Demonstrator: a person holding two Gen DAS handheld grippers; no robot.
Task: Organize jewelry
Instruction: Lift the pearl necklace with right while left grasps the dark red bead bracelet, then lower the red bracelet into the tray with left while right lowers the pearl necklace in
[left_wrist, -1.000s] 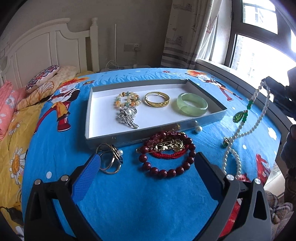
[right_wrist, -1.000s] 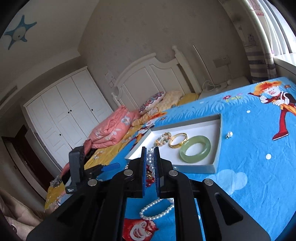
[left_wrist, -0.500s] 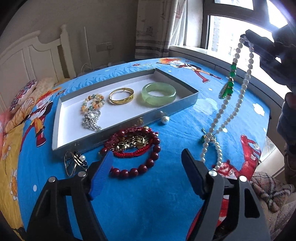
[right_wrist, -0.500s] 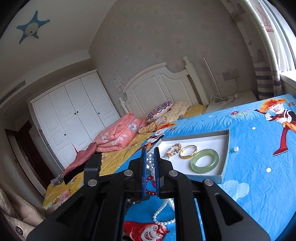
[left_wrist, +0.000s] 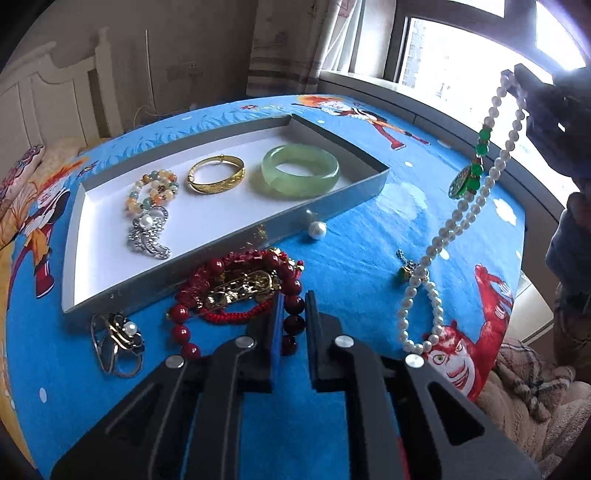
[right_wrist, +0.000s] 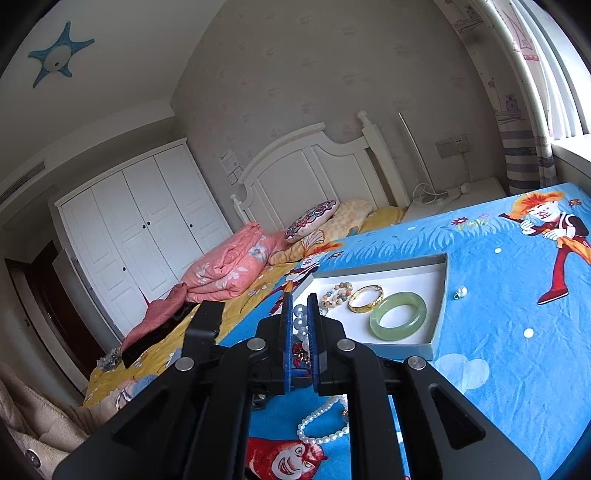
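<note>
A grey tray (left_wrist: 229, 236) on the blue bedspread holds a green jade bangle (left_wrist: 300, 170), a gold bangle (left_wrist: 216, 179), a bead bracelet (left_wrist: 153, 192) and a silver brooch (left_wrist: 149, 236). My right gripper (right_wrist: 298, 314) is shut on a white pearl necklace (left_wrist: 465, 206) with a green pendant (left_wrist: 463, 181); it hangs from high at the right, its lower loop on the bedspread. My left gripper (left_wrist: 293, 314) has its jaws nearly shut, empty, just above the red bead bracelets (left_wrist: 236, 288).
A loose pearl (left_wrist: 317, 229), a small green charm (left_wrist: 405, 266) and a ring brooch (left_wrist: 116, 339) lie on the bedspread outside the tray. The bed edge and a fleece blanket (left_wrist: 524, 398) are at the right. Pillows (right_wrist: 236, 266) lie at the headboard.
My left gripper's jaws have closed from wide open to a narrow gap. My right gripper has lifted the pearl necklace higher.
</note>
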